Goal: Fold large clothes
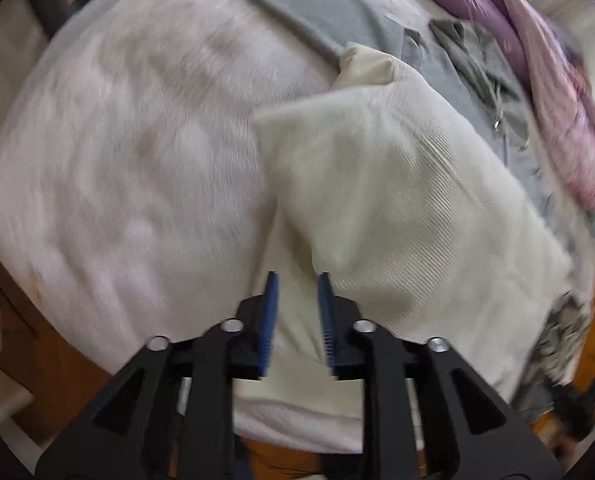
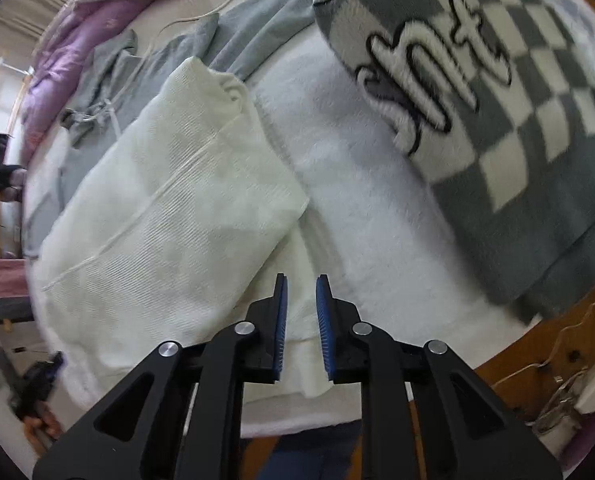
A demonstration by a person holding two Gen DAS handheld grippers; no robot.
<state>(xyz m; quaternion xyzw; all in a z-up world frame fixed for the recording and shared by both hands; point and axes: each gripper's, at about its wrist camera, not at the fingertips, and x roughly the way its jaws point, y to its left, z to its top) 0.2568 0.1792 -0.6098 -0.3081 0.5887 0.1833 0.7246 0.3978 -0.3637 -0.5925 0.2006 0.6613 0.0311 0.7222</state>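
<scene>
A cream knitted garment point(image 1: 397, 208) lies folded into a long strip on a white fleecy cover point(image 1: 137, 160). My left gripper point(image 1: 297, 280) hovers over the strip's near left edge. It is open, with only cloth far below its blue pads. In the right wrist view the same cream garment point(image 2: 169, 208) stretches from the near left to the far middle. My right gripper point(image 2: 302, 282) hangs above its near right corner, jaws a little apart and gripping nothing.
A grey zip hoodie point(image 1: 477, 80) point(image 2: 137, 80) lies spread beyond the cream garment. A grey-and-white checked knit point(image 2: 497, 120) covers the right. Purple bedding point(image 1: 497, 0) point(image 2: 77, 32) is heaped at the back. Wire hangers point(image 2: 557, 380) rest on the wooden edge point(image 1: 57, 360).
</scene>
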